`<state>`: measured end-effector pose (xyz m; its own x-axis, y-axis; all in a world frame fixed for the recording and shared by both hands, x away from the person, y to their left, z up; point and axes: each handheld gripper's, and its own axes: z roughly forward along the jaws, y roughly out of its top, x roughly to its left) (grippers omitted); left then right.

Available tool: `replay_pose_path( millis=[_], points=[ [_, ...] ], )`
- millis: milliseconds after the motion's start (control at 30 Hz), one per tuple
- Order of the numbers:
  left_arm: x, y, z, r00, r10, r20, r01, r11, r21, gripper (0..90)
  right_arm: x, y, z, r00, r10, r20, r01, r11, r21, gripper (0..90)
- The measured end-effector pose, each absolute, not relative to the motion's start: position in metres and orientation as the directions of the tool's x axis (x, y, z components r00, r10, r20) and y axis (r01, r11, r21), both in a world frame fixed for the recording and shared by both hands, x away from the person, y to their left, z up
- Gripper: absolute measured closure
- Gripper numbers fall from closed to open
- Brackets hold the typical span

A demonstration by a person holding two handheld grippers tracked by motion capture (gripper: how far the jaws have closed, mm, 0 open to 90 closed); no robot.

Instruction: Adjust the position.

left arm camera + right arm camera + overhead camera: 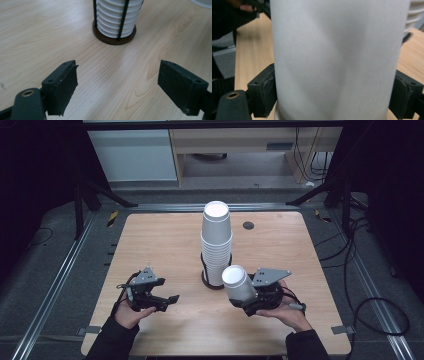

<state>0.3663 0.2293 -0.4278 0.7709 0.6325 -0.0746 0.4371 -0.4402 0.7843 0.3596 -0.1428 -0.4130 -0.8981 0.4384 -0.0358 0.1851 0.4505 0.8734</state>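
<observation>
A tall stack of white paper cups stands upside down in a dark round holder at the table's middle; its lower rims and the holder's base are ahead in the left gripper view. My right gripper is shut on a single white cup, held tilted just right of the stack. The cup's wall sits between both pads. My left gripper hovers at the front left, open, with bare wood between its jaws.
The wooden table has a small dark round mark at the back right. Metal rails and cables run along both sides of the table on the floor. A person's hands hold both grippers near the front edge.
</observation>
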Motion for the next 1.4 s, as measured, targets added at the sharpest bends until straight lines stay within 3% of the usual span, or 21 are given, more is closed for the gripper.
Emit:
replay_pose_path(
  millis=[767,1400],
  points=[
    [0.349,0.193,-0.418,0.883,0.456,-0.115,0.366,-0.515,0.775,14.3,0.364,-0.081,-0.446,-0.971,0.234,-0.041,0.118,0.624,0.773,13.1],
    [0.345,0.168,-0.415,0.921,0.367,-0.128,0.333,-0.575,0.748,13.1,0.359,-0.054,-0.451,-0.985,0.157,-0.067,0.056,0.667,0.743,13.2]
  ],
)
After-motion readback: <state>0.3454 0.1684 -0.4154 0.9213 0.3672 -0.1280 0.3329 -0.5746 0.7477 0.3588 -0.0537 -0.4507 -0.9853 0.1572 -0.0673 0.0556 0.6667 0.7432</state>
